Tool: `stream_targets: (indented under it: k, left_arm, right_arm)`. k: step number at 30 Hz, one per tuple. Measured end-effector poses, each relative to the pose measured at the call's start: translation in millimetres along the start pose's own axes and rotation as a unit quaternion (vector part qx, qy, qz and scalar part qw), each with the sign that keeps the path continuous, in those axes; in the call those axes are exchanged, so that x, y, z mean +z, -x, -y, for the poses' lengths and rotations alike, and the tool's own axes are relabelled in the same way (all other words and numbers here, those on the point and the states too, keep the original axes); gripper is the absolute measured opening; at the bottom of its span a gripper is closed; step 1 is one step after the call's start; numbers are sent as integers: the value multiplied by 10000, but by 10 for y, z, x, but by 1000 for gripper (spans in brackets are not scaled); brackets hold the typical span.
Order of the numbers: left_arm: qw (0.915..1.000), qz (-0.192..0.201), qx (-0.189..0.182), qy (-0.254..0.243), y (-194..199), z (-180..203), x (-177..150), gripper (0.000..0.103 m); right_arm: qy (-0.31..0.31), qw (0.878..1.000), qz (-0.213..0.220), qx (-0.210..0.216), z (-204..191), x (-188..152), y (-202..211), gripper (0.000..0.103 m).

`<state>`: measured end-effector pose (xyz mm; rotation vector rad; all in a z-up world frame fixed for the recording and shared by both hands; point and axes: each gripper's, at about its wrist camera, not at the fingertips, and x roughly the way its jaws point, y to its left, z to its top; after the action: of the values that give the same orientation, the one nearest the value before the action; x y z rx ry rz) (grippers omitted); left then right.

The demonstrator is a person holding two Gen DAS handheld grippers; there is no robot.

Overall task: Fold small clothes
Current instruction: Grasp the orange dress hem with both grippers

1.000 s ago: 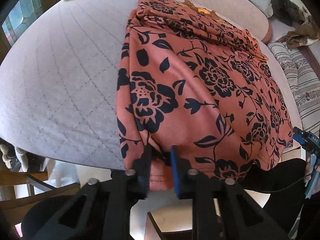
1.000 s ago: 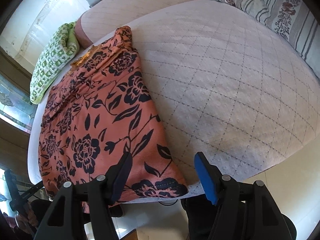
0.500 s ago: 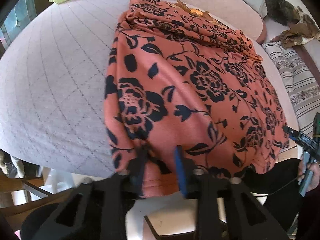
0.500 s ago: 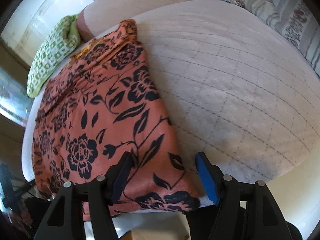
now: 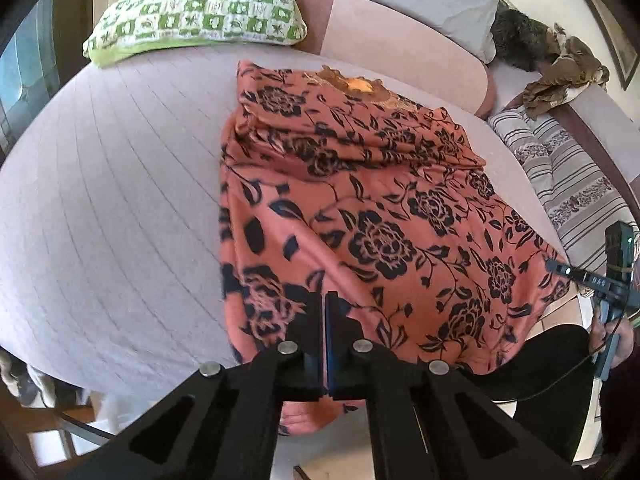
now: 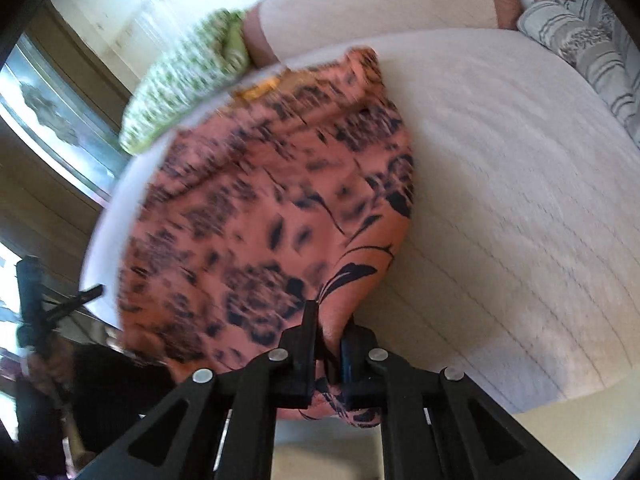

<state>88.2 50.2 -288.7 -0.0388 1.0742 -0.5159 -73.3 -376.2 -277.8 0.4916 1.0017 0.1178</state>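
Garment: I see the orange floral garment [image 5: 372, 216] spread on the quilted bed [image 5: 112, 208], near hem lifted.
Left gripper [image 5: 324, 320]: my fingers pinch the hem's left corner.
Right gripper [image 6: 330, 332]: my fingers clamp the right corner.
Behind: green checked pillow [image 5: 200, 12].

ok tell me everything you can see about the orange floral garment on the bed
The orange floral garment is soft, thin-looking cloth printed with black roses and leaves. It lies spread on the quilted pale bed cover, its far end bunched in folds with a yellow-orange patch at the top edge. Its near hem hangs over the bed's edge. The left gripper is shut on one near corner and the right gripper on the other, lifting the hem slightly.
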Motion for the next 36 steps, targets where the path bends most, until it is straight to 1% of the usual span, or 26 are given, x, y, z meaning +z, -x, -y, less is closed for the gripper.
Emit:
stream_targets:
  k: [1, 3, 4, 5, 7, 10, 13, 14, 15, 17, 18, 20, 21, 24, 26, 28, 29, 30, 32, 34, 36]
  left_arm:
    - [10000, -34, -6, 5, 25, -36, 12, 0]
    - [9999, -139, 28, 19, 32, -95, 3, 2]
    - [9997, -213, 137, 58, 27, -133, -38, 11]
    - [9991, -345, 207, 126, -1, -173, -84, 29]
    - [9971, -585, 307, 375, -105, -225, -206, 44]
    - [9943, -855, 179, 618, -230, -238, -368, 44]
    - [9929, -1007, 110, 625, -326, -188, -475, 44]
    - [9926, -1045, 77, 619, -362, -170, -497, 42]
    - [9925, -1051, 50, 626, -409, -164, -515, 37]
    - [9922, -1052, 235, 630, -442, -172, -528, 15]
    - [9919, -1052, 285, 648, -441, -182, -528, 13]
    - [9918, -994, 21, 799, -413, -244, -531, 3]
    - [9913, -990, -66, 868, -399, -284, -537, 3]
    - [9908, -997, -72, 911, -390, -309, -533, 3]
    - [9921, -1054, 98, 680, -377, -264, -524, 3]
    - [9922, -1116, 366, 420, -386, -158, -488, 4]
    - [9919, -1133, 448, 367, -415, -101, -454, 11]
    - [9912, -1173, 508, 335, -423, -68, -447, 16]
    - [9912, -1169, 494, 372, -423, -27, -445, 30]
    - [9912, -1149, 586, 300, -429, 50, -464, 36]
    - [9905, -1147, 739, 175, -450, 120, -490, 36]
  right_arm:
    - [-14, 10000, 17, 17, -15, 43, 29, 10]
    - [78, 9999, -10, -82, -40, 100, 35, 10]
    - [153, 9997, -79, -159, -45, 106, 4, 10]
    - [173, 9996, -138, -194, -37, 98, -30, 10]
    - [118, 9993, -282, -218, 4, 67, -145, 10]
    - [6, 9993, -335, -175, 34, -2, -232, 10]
    - [-35, 9994, -316, -140, 43, -41, -242, 10]
    - [-45, 9994, -307, -136, 43, -47, -233, 10]
    - [-63, 9994, -298, -133, 40, -54, -221, 10]
    - [-99, 9995, -286, -124, 53, -55, -197, 10]
    - [-112, 9995, -284, -127, 59, -57, -188, 10]
    - [-140, 9994, -299, -129, 83, -66, -176, 10]
    - [-152, 9993, -309, -127, 89, -68, -177, 10]
    - [-255, 9991, -342, -71, 128, -76, -195, 10]
    - [-277, 9988, -386, -72, 132, -78, -209, 10]
    - [-177, 9987, -453, -179, 120, -78, -221, 10]
    - [-142, 9985, -491, -192, 119, -77, -229, 12]
    - [-136, 9982, -543, -190, 124, -73, -240, 13]
    - [-234, 9970, -697, -240, 156, -66, -283, 13]
    - [-375, 9953, -848, -264, 191, -73, -338, 14]
    - [-489, 9934, -976, -341, 221, -90, -385, 14]
